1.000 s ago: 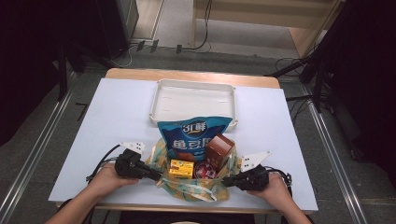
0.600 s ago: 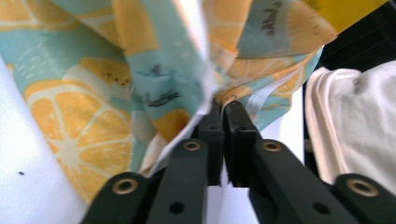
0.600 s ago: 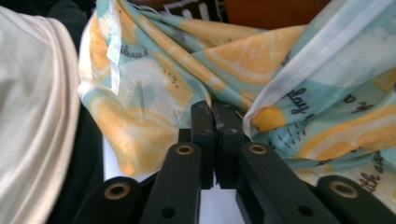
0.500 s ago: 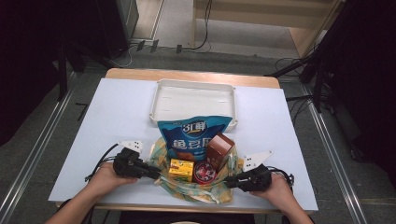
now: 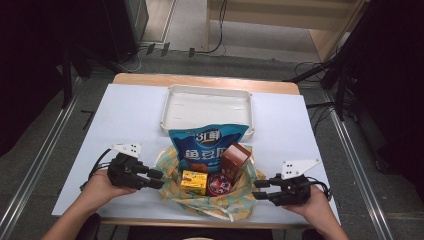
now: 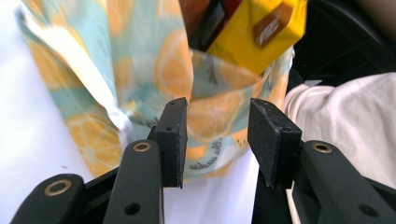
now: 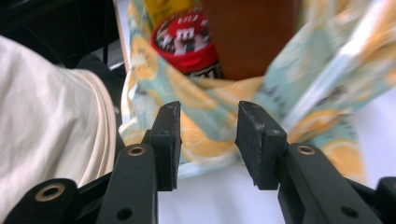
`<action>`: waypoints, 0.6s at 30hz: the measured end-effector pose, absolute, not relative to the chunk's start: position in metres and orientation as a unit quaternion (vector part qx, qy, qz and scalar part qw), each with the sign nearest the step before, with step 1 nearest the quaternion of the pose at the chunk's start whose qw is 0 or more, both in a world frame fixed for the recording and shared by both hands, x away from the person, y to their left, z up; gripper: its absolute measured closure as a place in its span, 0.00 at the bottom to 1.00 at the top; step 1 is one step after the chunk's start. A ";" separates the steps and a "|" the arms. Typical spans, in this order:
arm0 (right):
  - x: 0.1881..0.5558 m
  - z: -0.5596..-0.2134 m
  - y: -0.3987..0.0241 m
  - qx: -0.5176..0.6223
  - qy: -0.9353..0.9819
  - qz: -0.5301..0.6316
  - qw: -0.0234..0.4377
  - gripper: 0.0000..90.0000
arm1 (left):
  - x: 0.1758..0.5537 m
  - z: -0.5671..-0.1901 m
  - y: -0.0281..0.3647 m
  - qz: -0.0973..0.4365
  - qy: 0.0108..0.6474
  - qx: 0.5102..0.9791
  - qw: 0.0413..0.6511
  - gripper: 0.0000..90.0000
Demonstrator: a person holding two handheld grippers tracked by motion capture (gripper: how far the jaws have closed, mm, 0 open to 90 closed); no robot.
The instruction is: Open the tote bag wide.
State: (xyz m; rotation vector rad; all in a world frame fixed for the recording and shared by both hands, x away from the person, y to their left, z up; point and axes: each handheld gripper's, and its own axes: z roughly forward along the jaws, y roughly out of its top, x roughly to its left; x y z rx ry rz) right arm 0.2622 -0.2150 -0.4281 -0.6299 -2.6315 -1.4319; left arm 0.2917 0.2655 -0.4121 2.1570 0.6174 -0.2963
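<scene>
So both hand-held grippers have just let go of the cloth bag [image 5: 207, 197]. The left hand-held gripper [image 5: 159, 179] has its jaws standing moderately wide now, nothing between them, and it sits just off the bag's 9 o'clock edge. Same story with the right hand-held gripper [image 5: 257, 190] at the bag's 3 o'clock: jaws parted, fabric in front but not pinched. A second ago both were clamped on the bag's sides; they've been opening since.

The bag sits at the 6 o'clock edge of the worktop [image 5: 125, 120], slumped open, with the blue snack pouch [image 5: 207, 145], brown box [image 5: 235, 159], yellow box [image 5: 194, 182] and red candy tub [image 5: 219, 184] poking out. White tray [image 5: 209, 107] is at 12 o'clock, empty. My guess: bag's placed, unpacking comes next.
</scene>
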 end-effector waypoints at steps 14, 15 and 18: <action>0.301 -0.399 -0.224 -0.280 -0.830 -0.483 -0.009 1.00 | 0.328 -0.376 0.259 -0.087 0.273 0.855 0.432 1.00; 0.305 -0.398 -0.223 -0.280 -0.830 -0.482 -0.012 1.00 | 0.331 -0.375 0.257 -0.087 0.272 0.855 0.433 1.00; 0.316 -0.394 -0.217 -0.277 -0.833 -0.479 -0.019 1.00 | 0.338 -0.374 0.250 -0.086 0.269 0.855 0.435 1.00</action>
